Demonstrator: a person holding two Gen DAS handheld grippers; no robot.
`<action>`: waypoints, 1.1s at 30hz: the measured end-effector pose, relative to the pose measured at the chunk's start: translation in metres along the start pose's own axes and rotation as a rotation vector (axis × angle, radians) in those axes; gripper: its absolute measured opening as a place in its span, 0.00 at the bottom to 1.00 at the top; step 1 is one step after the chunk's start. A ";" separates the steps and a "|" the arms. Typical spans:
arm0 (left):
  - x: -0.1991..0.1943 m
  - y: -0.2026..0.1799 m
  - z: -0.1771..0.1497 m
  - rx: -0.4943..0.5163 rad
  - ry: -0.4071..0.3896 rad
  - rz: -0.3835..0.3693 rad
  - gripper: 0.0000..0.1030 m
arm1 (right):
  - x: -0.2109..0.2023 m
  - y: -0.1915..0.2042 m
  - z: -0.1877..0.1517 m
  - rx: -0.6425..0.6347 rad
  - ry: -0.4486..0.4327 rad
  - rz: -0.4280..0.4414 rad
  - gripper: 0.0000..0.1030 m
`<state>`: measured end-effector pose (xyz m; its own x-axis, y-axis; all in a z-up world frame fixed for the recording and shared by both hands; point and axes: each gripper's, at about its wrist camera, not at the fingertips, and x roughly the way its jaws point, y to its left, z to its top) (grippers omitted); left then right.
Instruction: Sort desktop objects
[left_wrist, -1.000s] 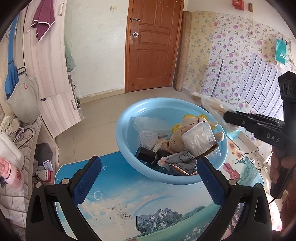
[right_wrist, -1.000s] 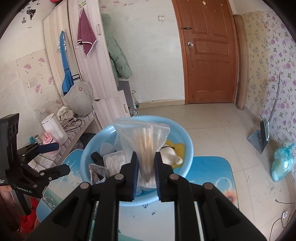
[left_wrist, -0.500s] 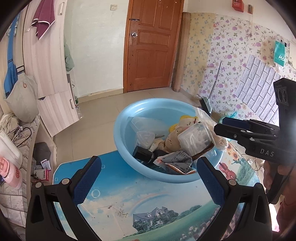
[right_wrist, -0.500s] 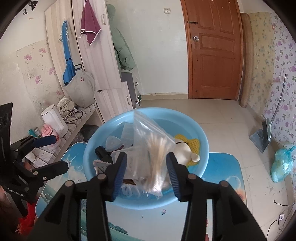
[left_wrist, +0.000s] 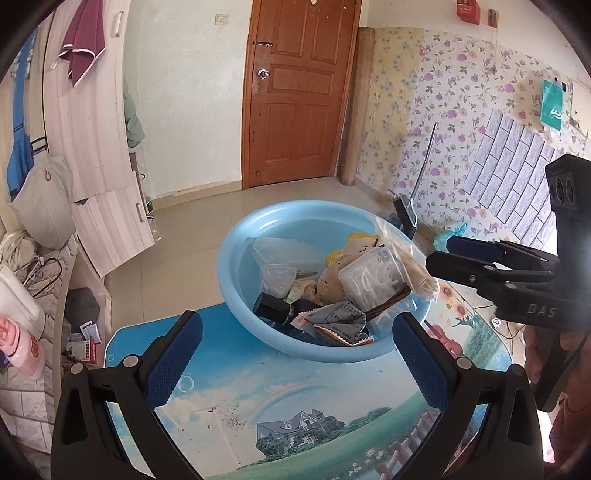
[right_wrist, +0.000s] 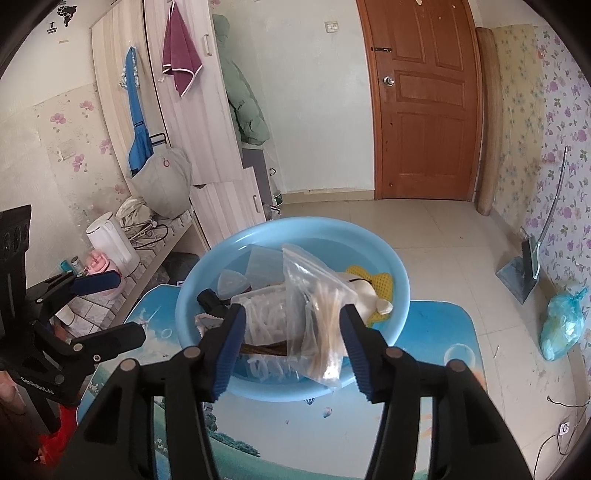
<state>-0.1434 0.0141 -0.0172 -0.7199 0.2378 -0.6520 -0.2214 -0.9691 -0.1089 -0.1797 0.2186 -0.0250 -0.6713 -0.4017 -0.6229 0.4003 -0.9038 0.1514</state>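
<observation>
A brown wooden door (right_wrist: 424, 107) stands shut in the far wall, a rolled mat (right_wrist: 485, 122) leaning just beside it. A maroon towel (right_wrist: 181, 55) and a blue strap (right_wrist: 136, 110) hang on the pale wardrobe (right_wrist: 184, 92), with a grey bag (right_wrist: 162, 184) below. A white kettle (right_wrist: 110, 243) sits on a low shelf. On the tiled floor by the floral wallpaper (left_wrist: 461, 110) lie a dustpan (right_wrist: 521, 273) and a tied blue-green bag (right_wrist: 561, 325).

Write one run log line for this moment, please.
right gripper: opening, swab bag between jaws | swab bag: on basin pile | left gripper: open, empty
</observation>
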 end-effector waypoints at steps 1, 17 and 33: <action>-0.002 -0.001 0.001 0.004 -0.005 -0.001 1.00 | -0.002 -0.001 0.000 0.013 0.000 0.007 0.63; -0.020 -0.007 0.003 -0.002 -0.034 0.003 1.00 | -0.026 0.007 0.002 0.011 -0.075 -0.114 1.00; -0.018 -0.008 0.000 -0.007 -0.015 0.032 1.00 | -0.028 0.012 -0.004 -0.007 -0.081 -0.152 1.00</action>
<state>-0.1284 0.0178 -0.0050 -0.7366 0.2078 -0.6436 -0.1935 -0.9766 -0.0938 -0.1533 0.2198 -0.0090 -0.7725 -0.2717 -0.5739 0.2951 -0.9539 0.0545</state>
